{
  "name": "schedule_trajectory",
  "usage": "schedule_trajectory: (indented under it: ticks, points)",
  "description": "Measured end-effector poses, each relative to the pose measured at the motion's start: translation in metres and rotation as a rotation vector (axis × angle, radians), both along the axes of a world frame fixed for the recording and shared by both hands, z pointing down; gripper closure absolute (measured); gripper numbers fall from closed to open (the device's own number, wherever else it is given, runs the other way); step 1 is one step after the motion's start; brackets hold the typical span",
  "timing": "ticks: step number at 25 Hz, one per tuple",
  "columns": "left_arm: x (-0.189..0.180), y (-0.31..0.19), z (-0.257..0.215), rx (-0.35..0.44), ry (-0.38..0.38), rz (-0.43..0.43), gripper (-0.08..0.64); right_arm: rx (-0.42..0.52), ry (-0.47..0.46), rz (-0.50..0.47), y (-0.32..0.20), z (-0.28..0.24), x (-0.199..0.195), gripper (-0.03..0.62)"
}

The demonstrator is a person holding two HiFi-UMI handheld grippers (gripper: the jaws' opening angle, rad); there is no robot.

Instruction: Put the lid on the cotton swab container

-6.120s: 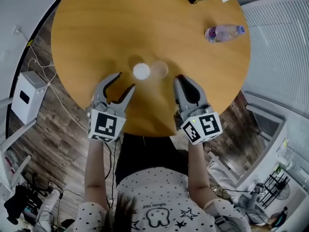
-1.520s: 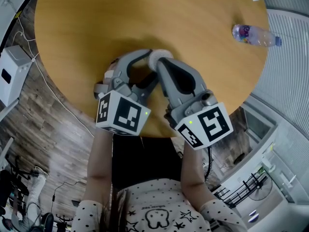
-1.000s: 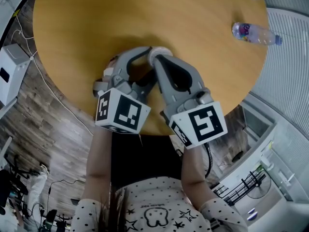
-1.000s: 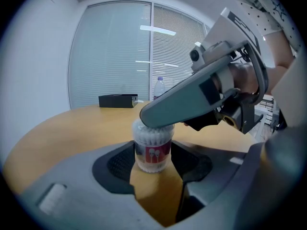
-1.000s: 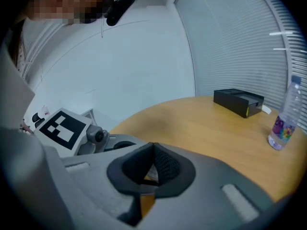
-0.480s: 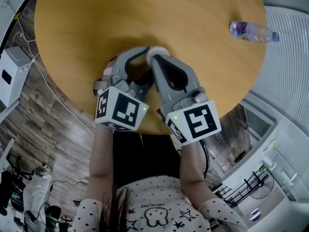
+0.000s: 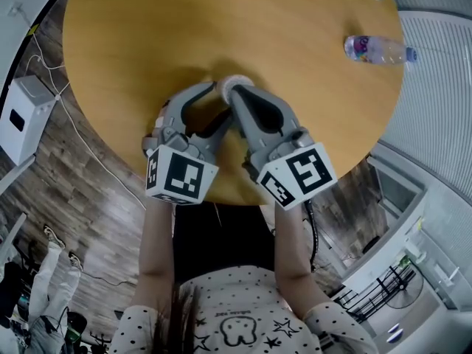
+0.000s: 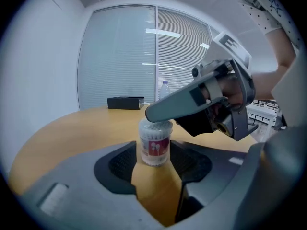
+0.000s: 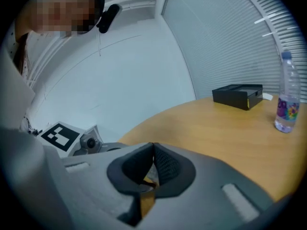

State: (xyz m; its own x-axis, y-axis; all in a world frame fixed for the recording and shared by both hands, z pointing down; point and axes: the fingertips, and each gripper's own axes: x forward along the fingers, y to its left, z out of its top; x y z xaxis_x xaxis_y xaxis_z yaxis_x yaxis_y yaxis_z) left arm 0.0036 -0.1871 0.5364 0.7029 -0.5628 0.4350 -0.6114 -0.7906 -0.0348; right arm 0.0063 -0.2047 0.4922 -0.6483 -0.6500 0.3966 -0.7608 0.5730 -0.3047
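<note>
The cotton swab container (image 8: 155,145) stands upright on the round wooden tabletop (image 7: 184,28), near the edge closest to the person. The left gripper (image 8: 156,159) has its jaws spread wide, one on each side of the container, and neither pad touches it. A red label with white swab pictures faces that gripper. A clear lid (image 8: 156,125) caps the container's top, which is slightly wider than the body below. The right gripper (image 8: 148,115) reaches in from the container's right, and its jaws lie across the lid from above. In the right gripper view those jaws (image 9: 153,150) are drawn together to a thin seam, and whether they pinch the lid's rim cannot be told. In the head view both grippers meet over the container (image 7: 234,85), left (image 7: 221,103) and right (image 7: 234,96). Well beyond the container, at the far right, a water bottle (image 7: 372,50) lies on its side, and a black box (image 9: 238,96) sits near it.
</note>
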Motion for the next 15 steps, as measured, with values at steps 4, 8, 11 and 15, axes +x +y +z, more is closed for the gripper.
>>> schedule_trajectory:
  ticks: [4, 8, 11, 15]
  points:
    - [-0.010, 0.004, -0.006, 0.007, -0.012, -0.024, 0.390, 0.025, -0.055, 0.023, -0.003, -0.017, 0.000, 0.589]
    - [-0.023, 0.005, -0.014, 0.002, -0.009, -0.063, 0.428, 0.028, -0.061, 0.052, -0.008, -0.027, 0.003, 0.588]
    - [-0.031, 0.005, -0.028, 0.010, 0.019, -0.105, 0.471, 0.032, -0.063, 0.071, -0.008, -0.035, 0.006, 0.589]
    - [-0.044, -0.005, -0.063, 0.062, 0.110, -0.163, 0.514, 0.071, -0.060, 0.077, -0.010, -0.057, 0.009, 0.588]
